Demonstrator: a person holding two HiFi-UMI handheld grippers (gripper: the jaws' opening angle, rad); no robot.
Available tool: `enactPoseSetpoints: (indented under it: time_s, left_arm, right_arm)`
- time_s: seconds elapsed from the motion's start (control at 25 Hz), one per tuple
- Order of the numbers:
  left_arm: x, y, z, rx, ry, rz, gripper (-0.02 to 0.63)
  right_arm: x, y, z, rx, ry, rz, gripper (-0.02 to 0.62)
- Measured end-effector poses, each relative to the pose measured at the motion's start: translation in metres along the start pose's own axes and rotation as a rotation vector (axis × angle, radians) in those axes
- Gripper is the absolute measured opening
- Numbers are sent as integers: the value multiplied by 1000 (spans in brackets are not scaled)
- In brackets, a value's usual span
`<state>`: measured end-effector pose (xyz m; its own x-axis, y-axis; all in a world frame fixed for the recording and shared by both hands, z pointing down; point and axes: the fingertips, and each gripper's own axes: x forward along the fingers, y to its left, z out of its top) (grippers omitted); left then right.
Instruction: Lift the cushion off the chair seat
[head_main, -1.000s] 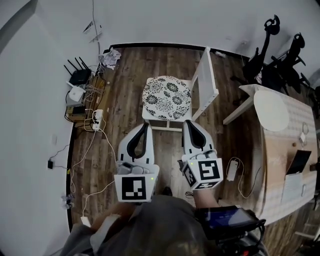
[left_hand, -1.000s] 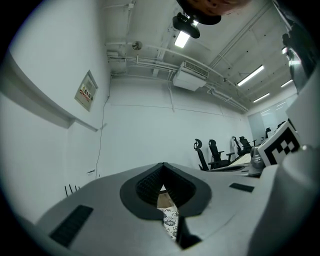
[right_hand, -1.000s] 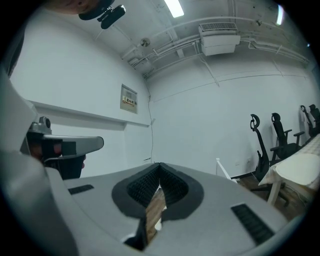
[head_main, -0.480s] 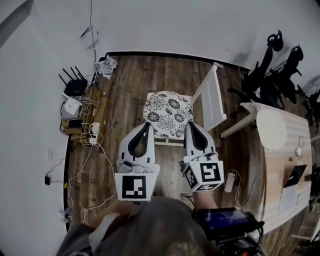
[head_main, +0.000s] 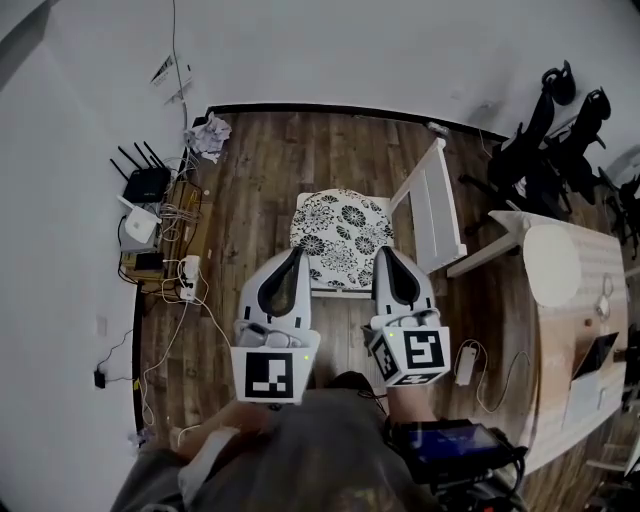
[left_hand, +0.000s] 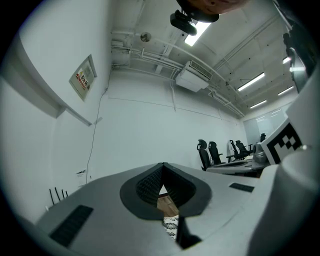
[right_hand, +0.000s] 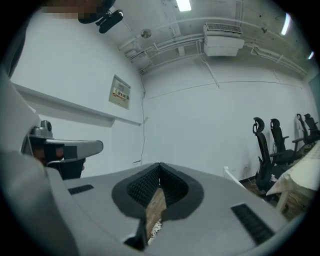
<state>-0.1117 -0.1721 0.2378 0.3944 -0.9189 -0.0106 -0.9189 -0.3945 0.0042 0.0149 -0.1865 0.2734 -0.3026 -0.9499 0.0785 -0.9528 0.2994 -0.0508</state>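
Wood flooring spreads under everything. At lower centre, the left tongs and right tongs reach side by side, each closed with nothing between its jaws. Past their tips, at frame centre, the patterned cushion lies on the seat of the white chair.

Left gripper and right gripper side by side, level, fingers closed, empty

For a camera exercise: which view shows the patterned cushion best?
Head view: nearly the whole cushion lies on the chair. Each gripper view shows only a sliver of its pattern, low in frame.
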Motion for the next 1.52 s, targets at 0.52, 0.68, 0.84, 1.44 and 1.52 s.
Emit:
enactPoseSetpoints:
  time_s: [0.52,0.68,0.84,1.44,1.52]
  left_arm:
    - [62,-19,-24,9,61,-60,6]
    - [87,-20,-22,37,57,-56,6]
    - [114,-21,-23,45,63,-40,6]
    - [159,-22,-8,79,45,-3,6]
    - [160,-16,-12,79,50,-15,6]
  right_arm:
    - [26,-60,-22,20,55,-89,8]
    - [46,-75,-23,23,56,-75,8]
    - [65,-90,-25,39,63,-52,8]
    - [117,-100,-2,30,19,56,8]
    - [120,-97,-5,34,26,39,8]
